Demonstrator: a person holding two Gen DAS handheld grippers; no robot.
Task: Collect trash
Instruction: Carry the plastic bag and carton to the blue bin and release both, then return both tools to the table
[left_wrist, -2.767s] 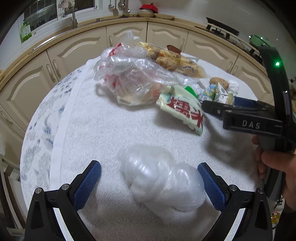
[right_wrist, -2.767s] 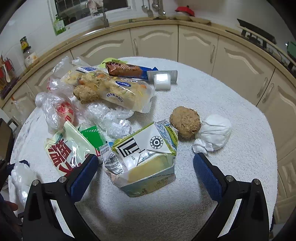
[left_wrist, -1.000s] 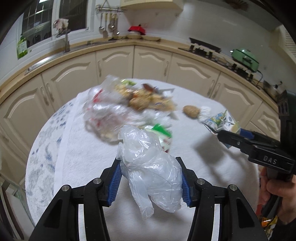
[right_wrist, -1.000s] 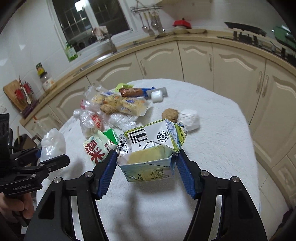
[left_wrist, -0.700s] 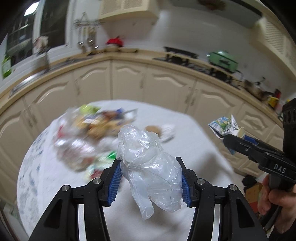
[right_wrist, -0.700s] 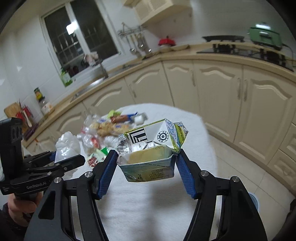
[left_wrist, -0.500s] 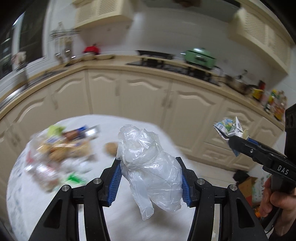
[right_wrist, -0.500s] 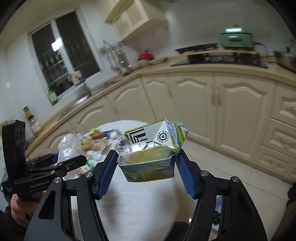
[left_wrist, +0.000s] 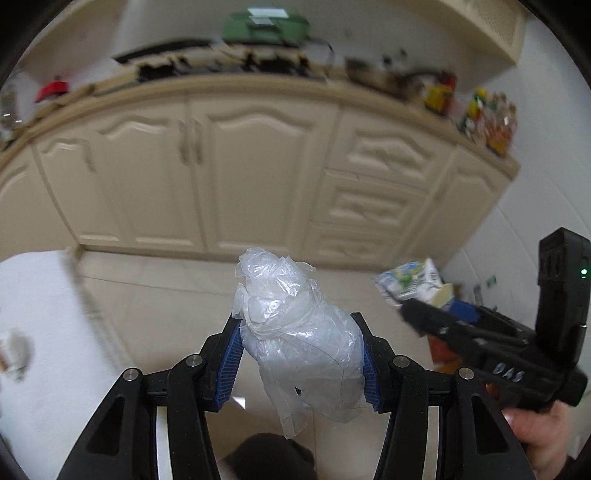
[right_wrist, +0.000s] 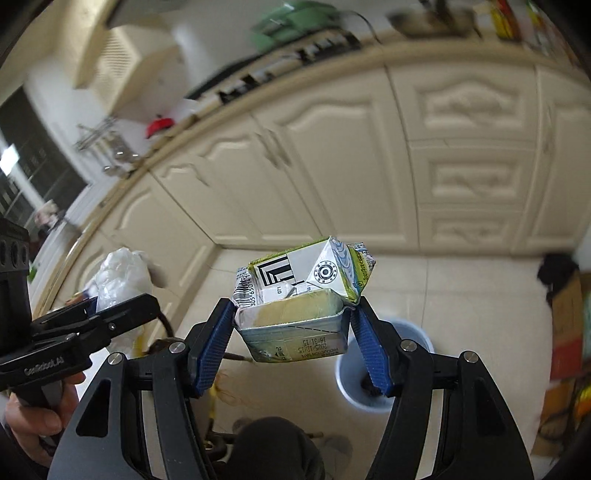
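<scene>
Swung off the bench toward the floor bin (right_wrist: 384, 363), left tool (left_wrist: 301, 363) clamping plastic bag (left_wrist: 295, 332), right tool (right_wrist: 291, 334) clamping crushed carton (right_wrist: 301, 299); could've missed bin, released early.

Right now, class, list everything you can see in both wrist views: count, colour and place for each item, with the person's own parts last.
plastic bag: one, clear-white, crumpled, clamped in the left gripper
carton: one, green and white, flattened, clamped in the right gripper
bin: one, pale blue, on the floor behind the right gripper's finger
cabinets: a row, cream, under the counter
cardboard box: one, brown, on the floor at right
table: one, white cover, left edge of the left view
left gripper: black, blue pads, shut on the bag
right gripper: black, blue pads, shut on the carton
hand: on the right gripper's handle
</scene>
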